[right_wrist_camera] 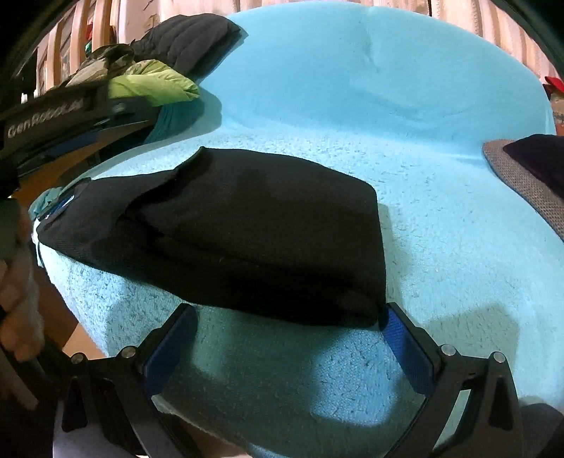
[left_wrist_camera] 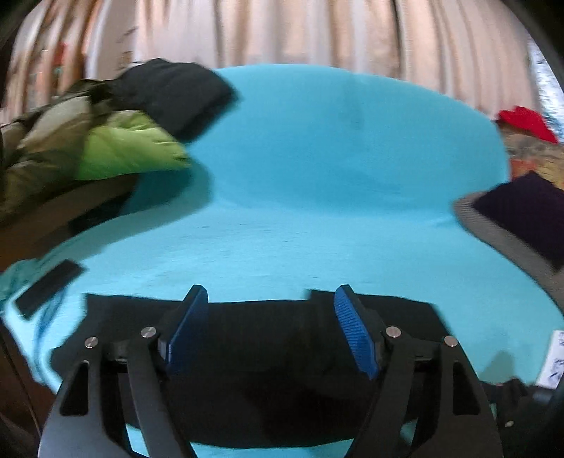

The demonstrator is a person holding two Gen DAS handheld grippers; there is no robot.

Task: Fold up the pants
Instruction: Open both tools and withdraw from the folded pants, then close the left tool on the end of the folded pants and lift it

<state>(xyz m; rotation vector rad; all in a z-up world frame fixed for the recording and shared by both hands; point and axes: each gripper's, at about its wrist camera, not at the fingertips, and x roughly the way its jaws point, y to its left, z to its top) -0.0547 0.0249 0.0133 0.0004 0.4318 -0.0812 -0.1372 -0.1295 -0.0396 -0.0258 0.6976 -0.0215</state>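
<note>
The black pants (right_wrist_camera: pixel 246 225) lie folded in a thick bundle on the turquoise fleece cover (right_wrist_camera: pixel 405 123). My right gripper (right_wrist_camera: pixel 289 317) is open, just in front of the bundle's near edge; its right finger (right_wrist_camera: pixel 405 345) touches the bundle's near right corner. In the left wrist view the pants (left_wrist_camera: pixel 268 338) lie flat under my left gripper (left_wrist_camera: pixel 271 299), which is open and hovers over them, holding nothing. The left gripper's body (right_wrist_camera: pixel 53 119) shows at the far left of the right wrist view.
A pile of clothes (left_wrist_camera: pixel 116 141), lime green, olive and black, sits at the back left of the cover. A grey cushion with a dark purple cloth (left_wrist_camera: pixel 521 218) lies at the right. A black remote-like bar (left_wrist_camera: pixel 46 285) lies at the left edge. Curtains (left_wrist_camera: pixel 282 31) hang behind.
</note>
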